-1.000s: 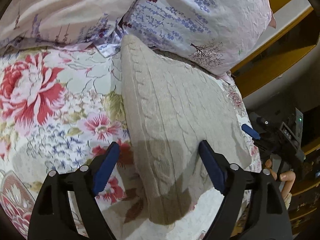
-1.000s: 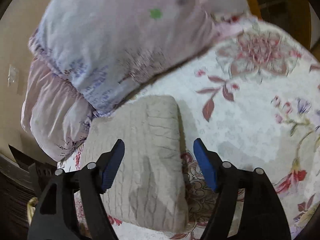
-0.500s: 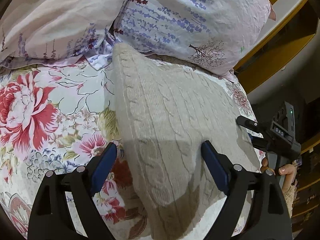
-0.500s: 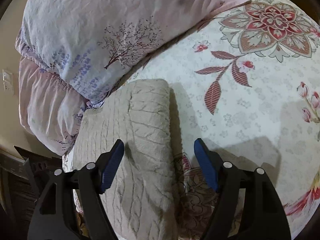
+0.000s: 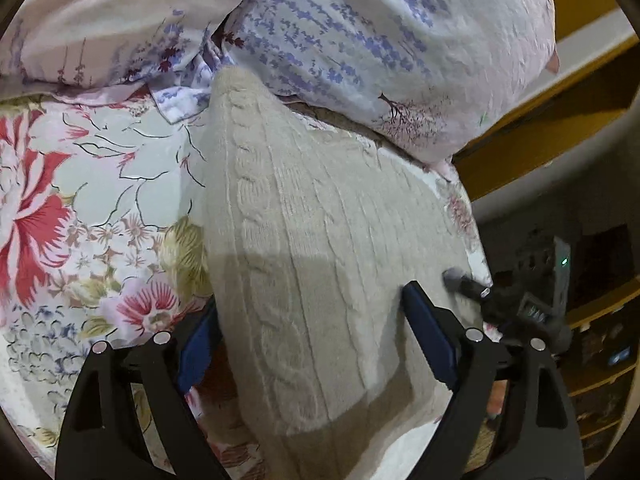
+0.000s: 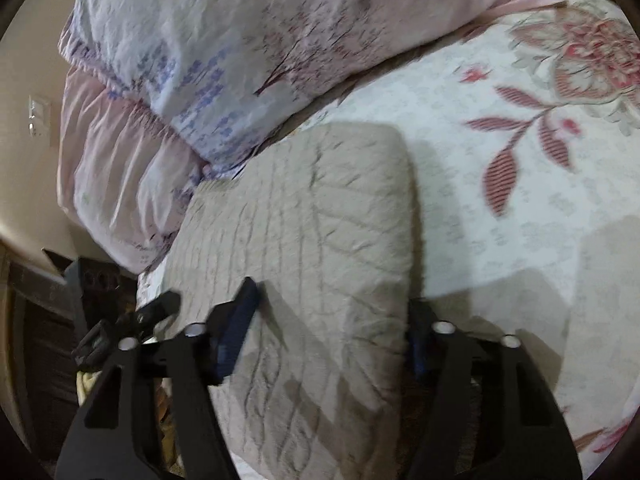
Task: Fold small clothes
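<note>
Both tongs have come lower and closer onto the folded beige sweater (image 5: 328, 240) since the earlier frames, and the right tongs (image 6: 332, 320) have just been closing with its near right edge between them. Left tongs (image 5: 308, 320) stand wide, straddling the near left edge without pinching. Sweater lies on the flowered bedsheet (image 5: 100, 200), its far end against the pillows (image 5: 380, 40).

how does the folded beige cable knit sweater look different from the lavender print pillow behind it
The folded beige cable-knit sweater is plain and ribbed with raised cables; the lavender-print pillow is smooth, crinkled cloth with purple sprigs. The sweater lies flat on the floral bedsheet; the pillow bulges, overlapping the sweater's far edge. Both are soft and pale.
</note>
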